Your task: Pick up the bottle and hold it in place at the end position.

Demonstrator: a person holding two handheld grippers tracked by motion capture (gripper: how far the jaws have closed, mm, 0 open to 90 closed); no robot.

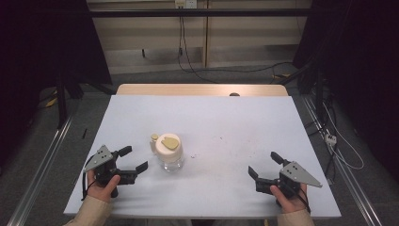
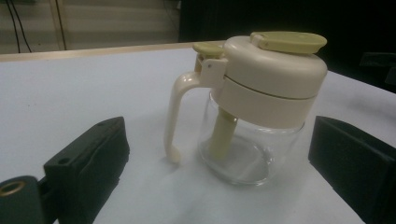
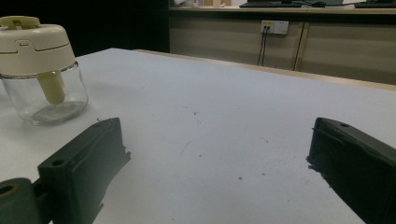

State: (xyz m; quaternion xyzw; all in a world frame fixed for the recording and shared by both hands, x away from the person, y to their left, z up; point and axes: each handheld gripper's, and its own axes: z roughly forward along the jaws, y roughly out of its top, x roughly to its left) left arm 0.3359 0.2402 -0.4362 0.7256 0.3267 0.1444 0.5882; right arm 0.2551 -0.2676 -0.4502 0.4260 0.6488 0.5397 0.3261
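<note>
While both the left gripper [image 1: 133, 158] and right gripper [image 1: 263, 163] stand spread and empty, the glass jar [image 1: 170, 154] with cream lid sits upright near the desk's [image 1: 235, 122] front-left edge.

the jar [image 2: 247, 154] has a clear, glossy glass body under a smooth cream plastic lid [image 2: 273, 74] – its flap [image 2: 289, 41] a duller olive plastic. the counter [image 1: 226, 117] looks matt and pale, lightly speckled, with bare wood along its far edge. each tool [image 1: 132, 158] [image 1: 264, 164] is matt black plastic.
</note>
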